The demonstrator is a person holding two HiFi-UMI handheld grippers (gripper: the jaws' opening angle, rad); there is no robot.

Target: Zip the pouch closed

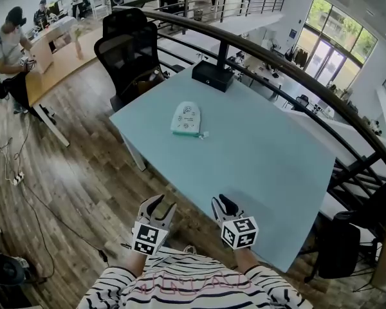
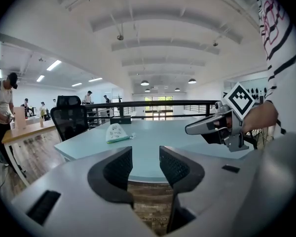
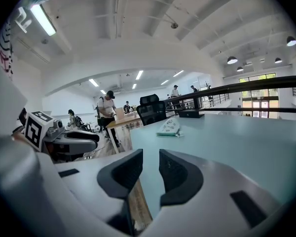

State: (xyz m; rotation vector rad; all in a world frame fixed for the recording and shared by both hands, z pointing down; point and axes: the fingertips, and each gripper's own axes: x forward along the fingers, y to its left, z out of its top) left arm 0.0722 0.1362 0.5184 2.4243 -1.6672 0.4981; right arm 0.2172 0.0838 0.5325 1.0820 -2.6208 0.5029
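A white pouch [image 1: 186,119] with green trim lies flat on the pale blue table [image 1: 264,166], towards its far left part. It also shows small in the left gripper view, pouch [image 2: 116,132], and in the right gripper view, pouch [image 3: 169,127]. Both grippers hover at the table's near edge, far from the pouch. My left gripper [image 1: 161,208] is just off the table's near corner, its jaws apart and empty [image 2: 145,168]. My right gripper [image 1: 224,206] sits over the near edge, jaws also apart with nothing between them [image 3: 151,169].
A black box [image 1: 212,76] stands at the table's far edge, beside a dark railing [image 1: 289,69]. A black office chair [image 1: 130,50] is behind the far left corner. A person [image 1: 9,50] stands at a wooden desk far left. Wood floor lies left of the table.
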